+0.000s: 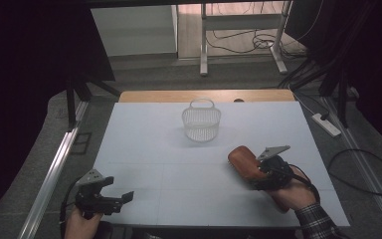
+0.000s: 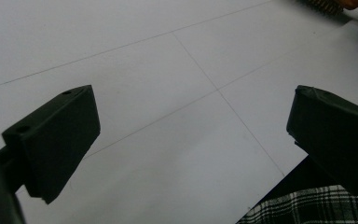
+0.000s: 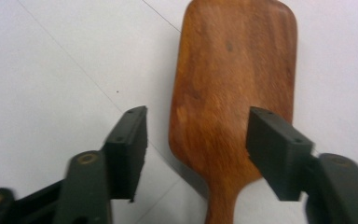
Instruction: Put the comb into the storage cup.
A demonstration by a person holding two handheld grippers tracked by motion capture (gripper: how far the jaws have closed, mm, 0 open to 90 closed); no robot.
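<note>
A brown wooden hairbrush point(image 1: 242, 162) lies back-up on the white table point(image 1: 154, 149), right of centre; its bristles peek into the left gripper view's top right corner point(image 2: 328, 5). My right gripper point(image 1: 258, 174) hovers over the narrow end of the brush point(image 3: 233, 70), where the head tapers into the handle. The right gripper point(image 3: 198, 126) stands open, one jaw on each side, and the pads are not pressing the wood. My left gripper point(image 1: 124, 198) rests near the table's front left corner, held by a hand. The left gripper point(image 2: 191, 112) is open wide with nothing between its jaws.
A small white mesh basket point(image 1: 201, 122) with a handle stands upright at the far middle of the table. A wooden strip point(image 1: 204, 95) edges the far side. On the floor to the right lie a power strip point(image 1: 326, 124) and cables. A plaid sleeve point(image 1: 316, 221) enters bottom right.
</note>
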